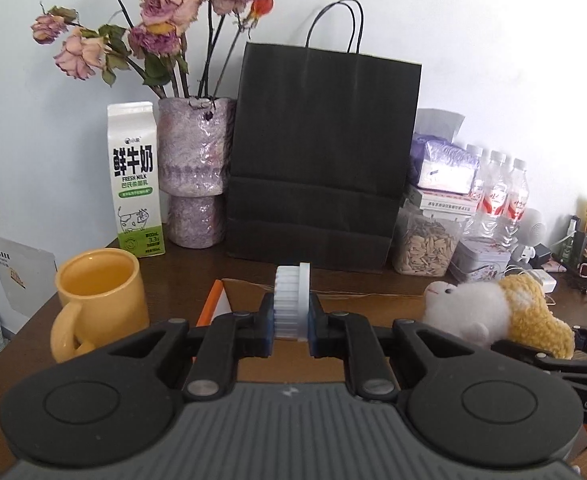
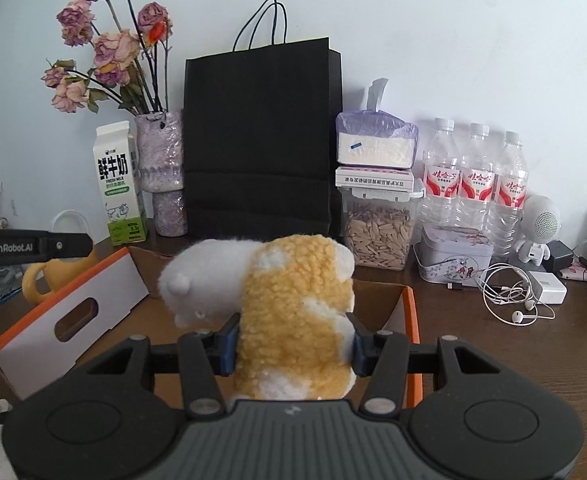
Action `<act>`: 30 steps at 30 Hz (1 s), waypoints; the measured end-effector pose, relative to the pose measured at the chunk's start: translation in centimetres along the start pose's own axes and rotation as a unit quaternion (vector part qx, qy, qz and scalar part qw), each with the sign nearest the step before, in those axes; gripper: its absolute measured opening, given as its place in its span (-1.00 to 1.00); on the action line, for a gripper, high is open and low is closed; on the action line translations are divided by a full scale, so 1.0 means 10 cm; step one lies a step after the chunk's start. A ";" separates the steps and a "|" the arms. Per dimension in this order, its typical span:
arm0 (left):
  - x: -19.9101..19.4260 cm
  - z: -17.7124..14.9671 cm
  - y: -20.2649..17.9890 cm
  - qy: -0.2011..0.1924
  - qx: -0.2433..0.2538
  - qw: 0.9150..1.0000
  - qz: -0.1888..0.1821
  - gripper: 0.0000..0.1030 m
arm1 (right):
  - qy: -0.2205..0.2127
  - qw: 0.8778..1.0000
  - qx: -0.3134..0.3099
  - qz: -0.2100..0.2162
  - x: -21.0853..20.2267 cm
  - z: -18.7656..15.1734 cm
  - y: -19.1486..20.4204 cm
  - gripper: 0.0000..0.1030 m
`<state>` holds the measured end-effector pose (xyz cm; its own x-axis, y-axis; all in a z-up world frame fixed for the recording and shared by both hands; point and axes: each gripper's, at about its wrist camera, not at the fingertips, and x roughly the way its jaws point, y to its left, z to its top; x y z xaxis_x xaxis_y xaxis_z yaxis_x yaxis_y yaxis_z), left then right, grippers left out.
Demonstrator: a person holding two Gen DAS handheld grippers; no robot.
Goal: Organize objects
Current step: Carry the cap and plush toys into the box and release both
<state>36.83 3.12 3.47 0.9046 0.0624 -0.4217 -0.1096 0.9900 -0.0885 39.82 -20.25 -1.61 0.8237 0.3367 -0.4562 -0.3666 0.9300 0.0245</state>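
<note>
While both grippers hang above the open cardboard box (image 2: 407, 312), each one has something between its fingers. The left gripper (image 1: 292, 320) is closed tight on a small white brush head (image 1: 292, 304) with ribbed bristles on one side, held upright between the blue pads. The right gripper (image 2: 295, 344) is clamped on a plush toy (image 2: 293, 312) (yellow woolly body, white head), and its pads press into the soft sides of the body. In the right wrist view the toy is over the inside of the box, with its white head pointing to the left; the box has orange edges and a white flap with an oval hole.

On the brown table (image 2: 513, 360), a yellow mug (image 1: 97, 300) stands at the left, near the box. Behind, along the wall, stand a milk carton (image 1: 135, 180), a purple vase (image 1: 195, 176) with dried roses, and a black paper bag (image 1: 321, 160). To the right of the bag are a clear container of seeds (image 2: 377, 236) with a tissue pack (image 2: 375, 144) stacked above it, then three water bottles (image 2: 475, 184). In front of the bottles lie a small tin (image 2: 453, 256) and white earphones (image 2: 509, 296) next to a white charger (image 2: 547, 286).
</note>
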 end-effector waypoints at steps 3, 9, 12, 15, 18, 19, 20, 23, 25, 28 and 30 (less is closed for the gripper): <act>0.12 -0.02 -0.02 0.011 0.007 1.000 0.003 -0.69 | 0.007 1.000 0.001 -0.005 0.11 0.03 -0.02 -0.04; 0.24 -0.09 -0.04 0.035 0.019 0.999 0.007 -0.69 | 0.031 0.999 0.006 -0.013 0.22 -0.03 -0.05 -0.04; 0.25 -0.11 -0.05 0.037 0.023 0.999 0.007 -0.69 | 0.037 0.999 0.006 -0.015 0.23 -0.05 -0.06 -0.03; 0.24 -0.11 -0.06 0.038 0.025 0.999 0.005 -0.67 | 0.039 0.999 0.007 -0.017 0.23 -0.06 -0.06 0.01; 0.23 -0.10 -0.07 0.039 0.023 0.999 0.006 0.28 | 0.039 0.999 0.007 -0.017 0.22 -0.06 -0.06 0.74; 0.21 -0.11 -0.07 0.034 0.023 0.999 0.009 0.74 | 0.037 0.999 0.006 -0.018 0.20 -0.05 -0.05 0.92; 0.19 -0.11 -0.08 0.029 0.025 0.999 0.015 0.87 | 0.033 0.999 0.003 -0.018 0.18 -0.05 -0.04 0.92; 0.16 -0.09 -0.10 0.023 0.025 0.999 0.014 1.00 | 0.029 0.999 -0.002 -0.017 0.16 -0.04 -0.01 0.96; 0.15 -0.09 -0.10 0.025 0.024 0.999 0.013 1.00 | 0.030 0.999 -0.003 -0.021 0.16 -0.04 0.00 0.97; 0.15 -0.09 -0.10 0.025 0.024 0.999 0.015 1.00 | 0.029 0.999 -0.003 -0.022 0.16 -0.04 0.00 1.00; 0.15 -0.09 -0.10 0.026 0.023 0.999 0.015 1.00 | 0.027 0.999 -0.004 -0.023 0.15 -0.04 0.00 1.00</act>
<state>37.95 2.15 2.11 0.8785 0.0875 -0.4696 -0.1166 0.9926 -0.0332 40.85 -19.78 -2.59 0.8147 0.2854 -0.5048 -0.3328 0.9430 -0.0041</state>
